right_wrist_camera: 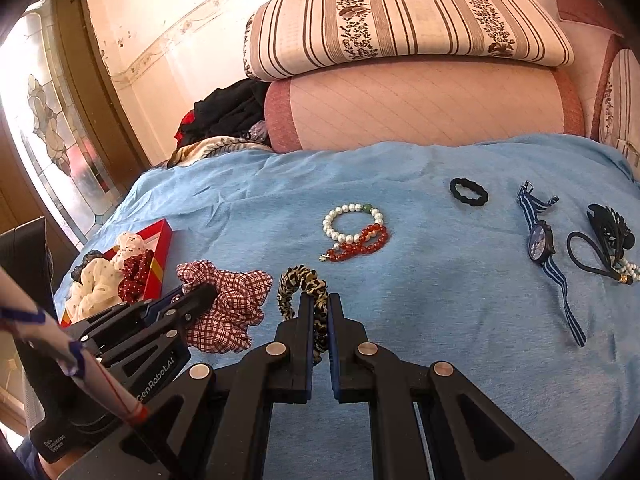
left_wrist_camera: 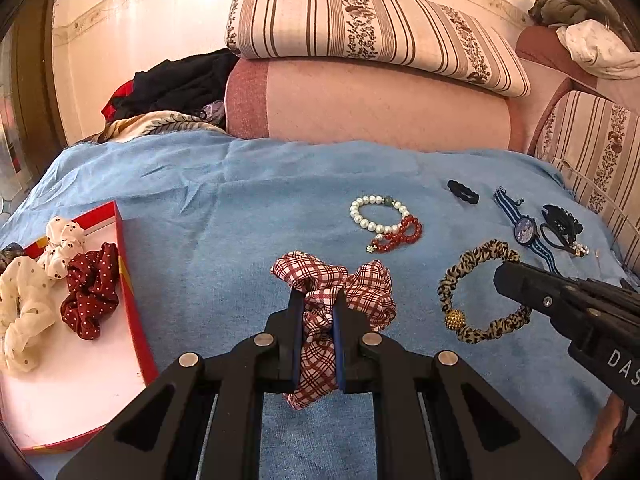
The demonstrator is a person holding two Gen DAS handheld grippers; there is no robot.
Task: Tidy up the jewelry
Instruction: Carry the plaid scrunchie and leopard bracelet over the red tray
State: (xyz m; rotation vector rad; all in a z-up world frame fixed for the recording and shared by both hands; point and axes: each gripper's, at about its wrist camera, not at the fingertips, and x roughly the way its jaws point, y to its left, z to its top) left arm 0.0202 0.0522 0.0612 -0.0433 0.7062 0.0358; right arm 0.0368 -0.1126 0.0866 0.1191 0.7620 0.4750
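Note:
My left gripper [left_wrist_camera: 319, 312] is shut on a red-and-white plaid scrunchie [left_wrist_camera: 340, 304] on the blue blanket; it also shows in the right wrist view [right_wrist_camera: 228, 304]. My right gripper [right_wrist_camera: 321, 312] is shut on a leopard-print hair band [right_wrist_camera: 304, 292], which also shows in the left wrist view [left_wrist_camera: 480, 292] with its gold bead. A red box [left_wrist_camera: 128, 280] at the left holds two cream scrunchies [left_wrist_camera: 24, 312] and a dark red dotted one [left_wrist_camera: 92, 292]. A pearl bracelet [left_wrist_camera: 376, 212] and a red bead bracelet [left_wrist_camera: 400, 236] lie ahead.
Further right on the blanket [right_wrist_camera: 440, 300] lie a black hair tie [right_wrist_camera: 468, 191], a blue striped watch [right_wrist_camera: 542, 244] and a black hair clip with a loop [right_wrist_camera: 608, 236]. Striped and pink cushions [left_wrist_camera: 360, 100] stand behind. Clothes [left_wrist_camera: 176, 88] are piled at the back left.

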